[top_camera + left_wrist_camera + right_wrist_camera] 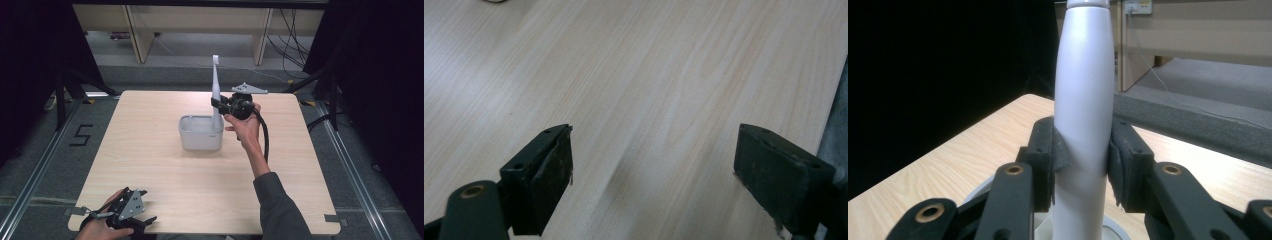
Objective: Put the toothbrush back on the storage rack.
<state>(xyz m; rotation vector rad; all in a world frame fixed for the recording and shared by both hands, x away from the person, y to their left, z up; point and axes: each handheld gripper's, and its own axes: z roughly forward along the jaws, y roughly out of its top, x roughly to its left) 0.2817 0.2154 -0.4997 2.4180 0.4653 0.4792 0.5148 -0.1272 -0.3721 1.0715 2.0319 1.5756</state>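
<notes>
Jaws of the right gripper (pixel 218 103) pinch a tall white plastic electric toothbrush (pixel 216 85) standing upright in a pale grey plastic holder (pixel 201 132) mid-table, apparently not yet released, while the left gripper (pixel 131 219), spread empty, rests near the edge.

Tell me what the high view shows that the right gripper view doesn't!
High view alone: the whole table, the grey holder box seen in full, the left hand-held gripper open near the front edge, the person's right hand, and the "5" marked on the floor.

Right gripper view alone: up close, the black pads squeezing both sides of the handle.

Both: the right hand-held gripper shut on the tall white electric toothbrush, standing upright, and the light wooden table.
</notes>
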